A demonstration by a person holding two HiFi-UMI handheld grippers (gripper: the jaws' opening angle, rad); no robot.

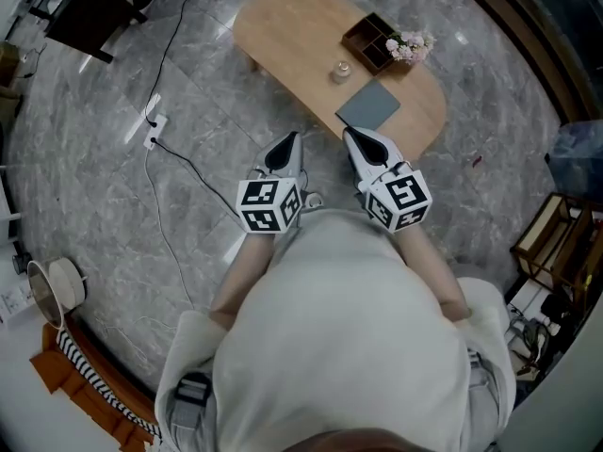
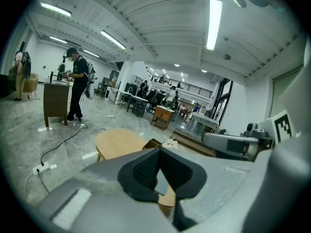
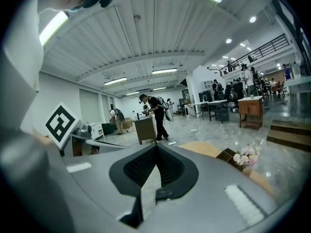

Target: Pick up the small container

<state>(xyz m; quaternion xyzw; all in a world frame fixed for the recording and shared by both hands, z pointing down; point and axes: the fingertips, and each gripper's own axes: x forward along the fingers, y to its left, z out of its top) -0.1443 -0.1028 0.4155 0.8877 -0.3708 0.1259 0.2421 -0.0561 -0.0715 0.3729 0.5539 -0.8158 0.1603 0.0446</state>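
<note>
The small container, a little clear jar, stands near the middle of the oval wooden table. Beside it lie a grey mat, a dark compartment box and pink flowers. My left gripper and right gripper are held side by side close to the person's body, over the floor at the table's near edge. Both point toward the table. The left gripper has its pads together with nothing between them; the right gripper looks the same. The jar is hidden in both gripper views.
A power strip with a black cable lies on the marble floor to the left. A dark desk stands at the far left, with a person at it. Shelving is at the right, and a raised step is behind the table.
</note>
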